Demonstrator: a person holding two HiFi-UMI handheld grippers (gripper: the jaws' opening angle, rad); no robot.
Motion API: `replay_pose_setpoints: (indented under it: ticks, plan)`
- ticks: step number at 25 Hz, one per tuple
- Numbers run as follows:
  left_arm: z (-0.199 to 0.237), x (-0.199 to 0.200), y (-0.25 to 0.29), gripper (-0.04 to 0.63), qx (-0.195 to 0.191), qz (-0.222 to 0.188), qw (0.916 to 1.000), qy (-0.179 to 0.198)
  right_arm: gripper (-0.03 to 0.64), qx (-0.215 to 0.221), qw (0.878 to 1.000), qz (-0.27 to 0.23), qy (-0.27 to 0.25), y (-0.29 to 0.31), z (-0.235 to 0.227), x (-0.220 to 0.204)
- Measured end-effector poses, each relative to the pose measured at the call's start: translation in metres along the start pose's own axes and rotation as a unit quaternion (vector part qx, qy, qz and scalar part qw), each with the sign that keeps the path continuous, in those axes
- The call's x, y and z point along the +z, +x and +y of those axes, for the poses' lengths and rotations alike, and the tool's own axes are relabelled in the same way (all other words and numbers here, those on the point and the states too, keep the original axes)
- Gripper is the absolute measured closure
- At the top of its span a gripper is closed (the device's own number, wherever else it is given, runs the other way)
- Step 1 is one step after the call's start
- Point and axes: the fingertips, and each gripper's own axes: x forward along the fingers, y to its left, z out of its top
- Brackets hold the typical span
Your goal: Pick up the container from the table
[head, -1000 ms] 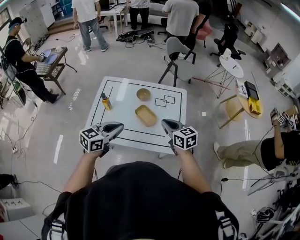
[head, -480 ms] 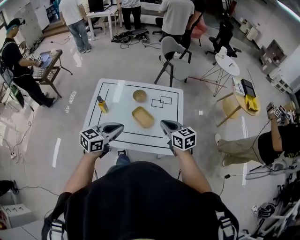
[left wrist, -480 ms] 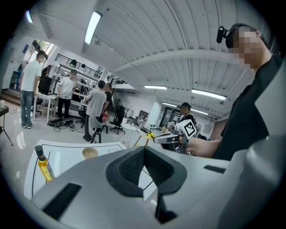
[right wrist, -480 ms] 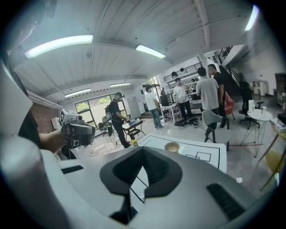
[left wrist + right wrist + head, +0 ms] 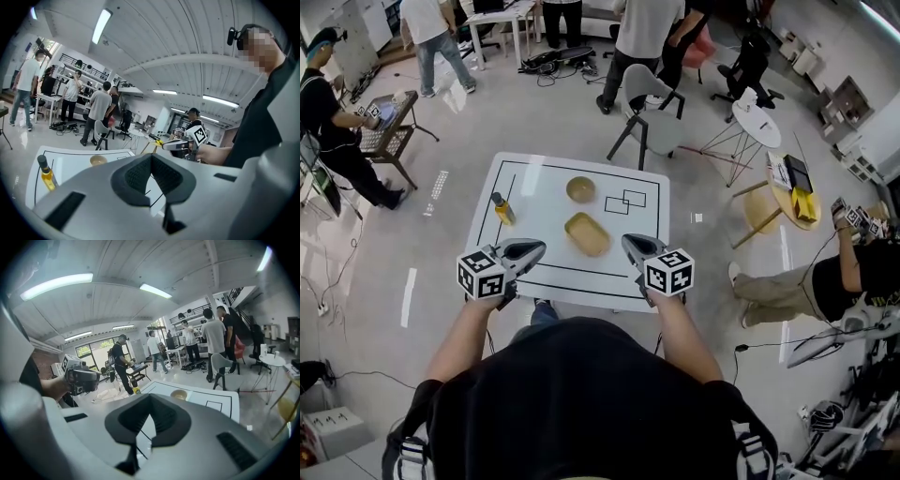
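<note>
Container: tan oblong dish [image 5: 588,233] at mid-table, lying flat and free, farther off than both claw tips and between their lines.
Table: white top [image 5: 546,178] with black outlines; the container sits inside the big outline.
Neighbours: round bowl [image 5: 580,189] just beyond the container on the far side; bottle [image 5: 502,208] well apart at the left.
Left gripper: tip [image 5: 536,247] over the near table edge, left of the container; jaws pressed together on nothing.
Right gripper: tip [image 5: 629,245] over the near edge, right of the container; jaws likewise pressed together, nothing between them.
Stage: judged as the approach, with nothing touched yet.
Risk, shove: if a claw reaches the rim with its jaws together, it would push the container instead of straddling the wall.
Risk, knock-on: a push toward the far side would drive it into the bowl, which stands close behind.
Risk, slip: the wall looks low and sloped, so a shallow pinch could slide off or tip the container on lifting.
Risk, wrong pick: the bowl shares the colour, and in both gripper views the container is hidden behind the jaws while the bowl shows.
Risk, clash: both claws closing on the middle could meet each other.
</note>
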Motion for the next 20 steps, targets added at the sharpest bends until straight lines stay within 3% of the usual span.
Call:
replay_pose_setpoints:
  ticks: [20]
  plan:
    - [0.079, 0.013, 0.013, 0.588, -0.01, 0.018, 0.9996, -0.019, 0.611, -0.008, 0.999, 0.047, 0.025, 0.075, -0.026, -0.006]
